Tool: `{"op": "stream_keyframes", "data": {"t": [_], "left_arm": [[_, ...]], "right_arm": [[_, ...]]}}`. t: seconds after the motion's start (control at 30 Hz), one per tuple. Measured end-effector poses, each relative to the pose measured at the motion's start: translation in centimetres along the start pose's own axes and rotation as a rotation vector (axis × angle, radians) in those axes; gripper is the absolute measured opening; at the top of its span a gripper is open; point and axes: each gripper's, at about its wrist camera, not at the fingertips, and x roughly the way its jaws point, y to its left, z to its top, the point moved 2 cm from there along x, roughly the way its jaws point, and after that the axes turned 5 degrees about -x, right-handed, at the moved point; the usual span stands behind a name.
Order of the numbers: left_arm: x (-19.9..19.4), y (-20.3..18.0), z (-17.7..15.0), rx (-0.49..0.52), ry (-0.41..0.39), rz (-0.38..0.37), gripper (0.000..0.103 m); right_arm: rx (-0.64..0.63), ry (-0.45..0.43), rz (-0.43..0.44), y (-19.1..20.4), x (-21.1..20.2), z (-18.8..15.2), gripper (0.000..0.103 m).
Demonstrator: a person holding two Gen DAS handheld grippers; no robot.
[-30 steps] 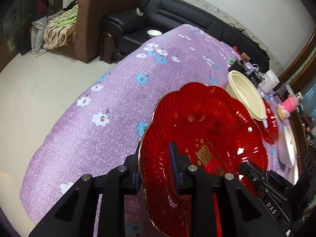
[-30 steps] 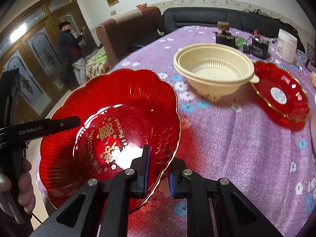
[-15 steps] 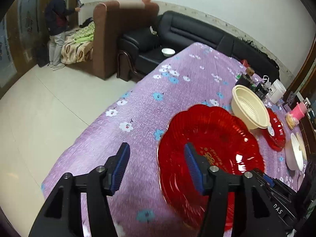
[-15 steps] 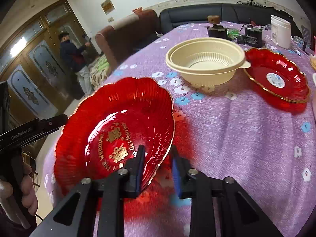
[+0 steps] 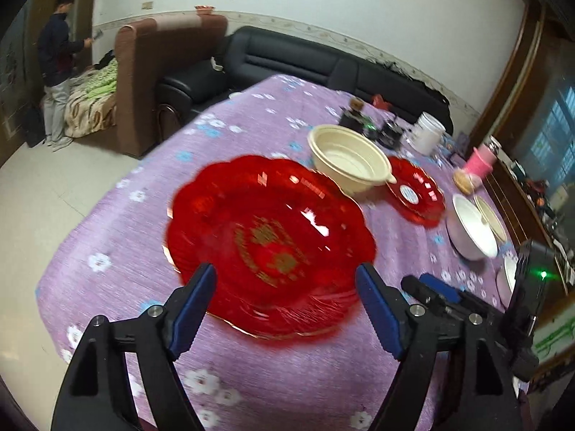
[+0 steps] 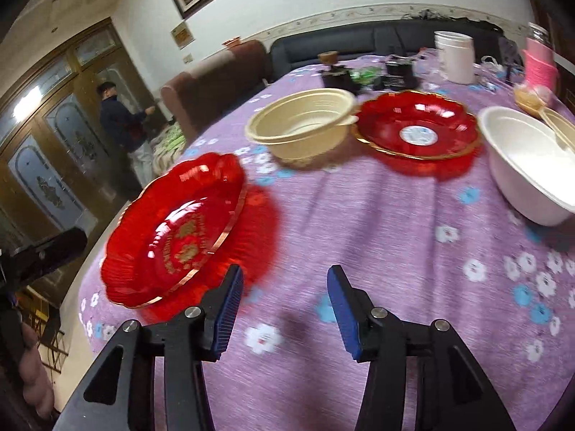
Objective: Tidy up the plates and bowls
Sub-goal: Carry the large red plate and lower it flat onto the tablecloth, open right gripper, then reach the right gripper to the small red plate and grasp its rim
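Observation:
A large red scalloped plate [image 5: 269, 237] with gold lettering lies free on the purple flowered tablecloth [image 5: 151, 222]. My left gripper [image 5: 287, 305] hangs just in front of its near rim, jaws opening wide, pads off the plate. In the right wrist view the same red plate [image 6: 176, 230] sits left of my right gripper [image 6: 280, 305], whose jaws are opening over bare cloth with nothing between them. Farther back stand a cream bowl [image 6: 302, 125], a smaller red plate [image 6: 417, 125] and a white bowl [image 6: 528, 165].
A white tub [image 6: 454, 55], a pink container [image 6: 539, 64], dark small items [image 6: 399, 72] and food crowd the table's far end. Sofas stand behind the table [image 5: 287, 57]. A person [image 5: 57, 72] stands by the door at left. The table edge curves close at left.
Both grippers let go of the large red plate, opened and drew back from it. The plate now lies flat on the cloth.

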Motion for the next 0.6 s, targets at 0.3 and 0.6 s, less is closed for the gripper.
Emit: {"op": "stream_keyframes", "data": {"t": [0.3,0.6], "left_arm": [[-0.8,-1.0,-1.9,0.028,0.021,-0.016,0.079],[0.8,-3.7,-3.9,0.077,0.073,-0.076,0.080]], "right_arm": [[0.061,-0.002,-0.044,-4.6,-1.6,-1.1,0.053],[0.168,-0.046,-0.113,-10.6,-4.7,-0.3,0.052]]}}
